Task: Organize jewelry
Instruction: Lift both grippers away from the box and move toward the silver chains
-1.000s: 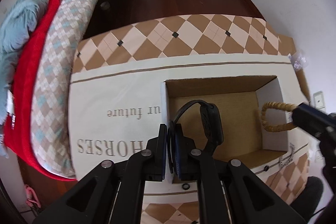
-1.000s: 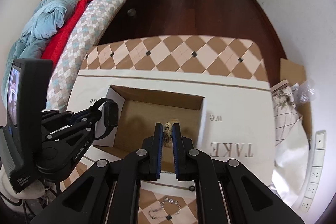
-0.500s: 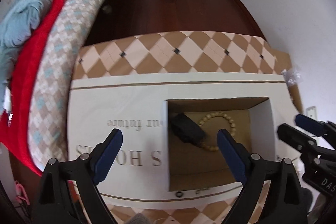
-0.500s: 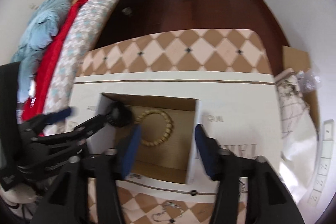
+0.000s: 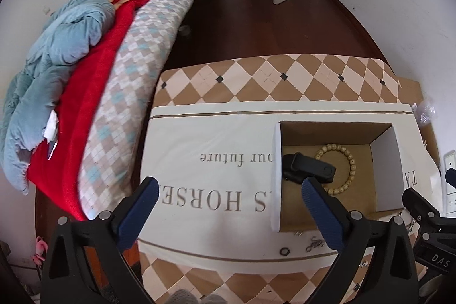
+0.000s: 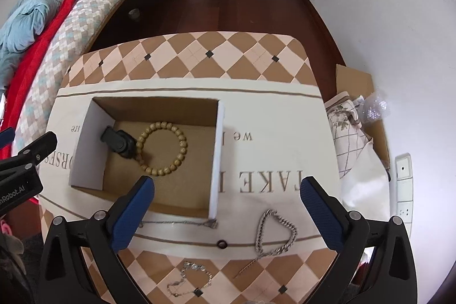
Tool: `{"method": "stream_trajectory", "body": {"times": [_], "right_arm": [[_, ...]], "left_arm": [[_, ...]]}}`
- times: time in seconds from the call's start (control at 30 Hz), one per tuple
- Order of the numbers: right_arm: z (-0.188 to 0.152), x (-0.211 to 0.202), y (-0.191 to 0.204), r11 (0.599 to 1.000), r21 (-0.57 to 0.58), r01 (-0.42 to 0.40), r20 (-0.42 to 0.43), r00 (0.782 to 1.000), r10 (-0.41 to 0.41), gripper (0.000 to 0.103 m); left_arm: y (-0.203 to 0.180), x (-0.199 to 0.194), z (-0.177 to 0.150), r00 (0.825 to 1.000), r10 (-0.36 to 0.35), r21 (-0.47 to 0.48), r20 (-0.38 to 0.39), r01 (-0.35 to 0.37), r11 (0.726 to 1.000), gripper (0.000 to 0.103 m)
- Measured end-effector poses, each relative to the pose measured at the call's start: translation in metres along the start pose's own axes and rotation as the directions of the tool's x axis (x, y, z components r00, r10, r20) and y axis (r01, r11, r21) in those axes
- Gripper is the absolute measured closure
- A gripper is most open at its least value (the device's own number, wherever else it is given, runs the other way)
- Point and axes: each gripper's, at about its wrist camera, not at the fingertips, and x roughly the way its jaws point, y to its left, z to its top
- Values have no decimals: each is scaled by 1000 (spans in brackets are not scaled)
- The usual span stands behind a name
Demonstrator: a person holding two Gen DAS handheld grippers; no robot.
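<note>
Left gripper: blue-padded fingers spread wide, nothing between them; jaws have just been opening. Right gripper: likewise spread wide and released, jaws have just been opening, nothing gripped.

Left wrist view: the left gripper's right-hand finger overlaps the near edge of an open cardboard box, right of centre. Inside on the box floor lie a black watch and a wooden bead bracelet; the watch lies over the bracelet's left side.

Right wrist view: same box at centre left, watch touching the bead bracelet on its left. Below the box, on the cream printed cloth, a thin silver chain lies along the box's near wall; a heavier silver link chain lies lower right of centre; a small dark ring between them. A fine silver bracelet rests on the checked tablecloth at the bottom edge. Bed with red blanket, upper left.
</note>
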Motion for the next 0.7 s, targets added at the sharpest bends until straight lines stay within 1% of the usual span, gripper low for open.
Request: {"method": "stream_trajectory", "body": {"times": [0.03,0.1,0.17,0.33,0.63,0.7], "right_arm": [[-3,-3,2,1000,-2,-6,3,1000,6,0],[-8,-7,6,1000,-5,-19,8,1000,19,0],[-14,-14,10,1000,-9,-25,19,1000,25,0],[-25,-34,11,999,0,-39,49,998,39,0],[-47,-92,11,999,9,-33,146,989,31,0],[-54,-106,12,1000,9,-30,167,986,28,0]], "left_arm": [[1,-4,-3,1000,-3,-1,7,3,1000,1],[1,-11,-9,1000,13,-3,21,-13,1000,1],[1,-19,-14,999,9,-5,32,-9,1000,1],[4,-40,-27,998,19,-14,64,-18,1000,1],[11,-92,-48,991,9,-35,136,-4,999,1],[12,-106,-53,985,1,-38,170,6,999,1]]}}
